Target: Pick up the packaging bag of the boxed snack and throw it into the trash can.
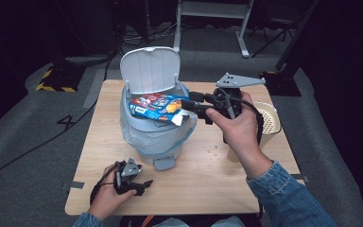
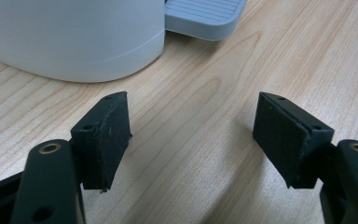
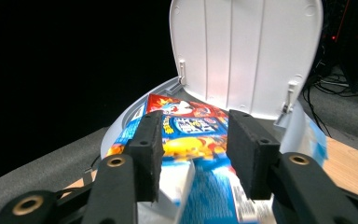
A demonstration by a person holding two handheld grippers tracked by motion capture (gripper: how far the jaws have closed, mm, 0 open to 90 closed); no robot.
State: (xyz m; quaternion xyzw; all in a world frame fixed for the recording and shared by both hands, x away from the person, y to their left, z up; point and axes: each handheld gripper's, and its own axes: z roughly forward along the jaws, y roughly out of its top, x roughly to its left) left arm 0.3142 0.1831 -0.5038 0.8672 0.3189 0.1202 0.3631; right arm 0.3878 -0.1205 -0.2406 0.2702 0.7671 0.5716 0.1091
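Both grippers parted: right gripper point(image 3: 193, 154) w/ pads off box point(image 1: 158, 107) lying across bin point(image 1: 142, 124) rim, lid point(image 1: 150, 70) up; left gripper point(image 2: 193, 140) empty on table point(image 1: 217, 182).

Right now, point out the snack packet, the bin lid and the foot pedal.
snack packet point(image 1: 158, 107), high view, printed front.
bin lid point(image 3: 247, 46), right gripper view, ribbed inner face.
foot pedal point(image 2: 205, 16), left gripper view, grooved top.

Count on and around the table: mostly singles.

1 pedal bin point(image 1: 157, 142) (1 lid point(image 1: 150, 70), up; 1 liner bag point(image 1: 142, 137); 1 foot pedal point(image 1: 163, 163)), 1 snack packet point(image 1: 158, 107) across the rim, 1 perforated cup point(image 1: 268, 119), 1 wooden table point(image 1: 203, 184), 2 grippers: left gripper point(image 1: 142, 186), right gripper point(image 1: 185, 105).
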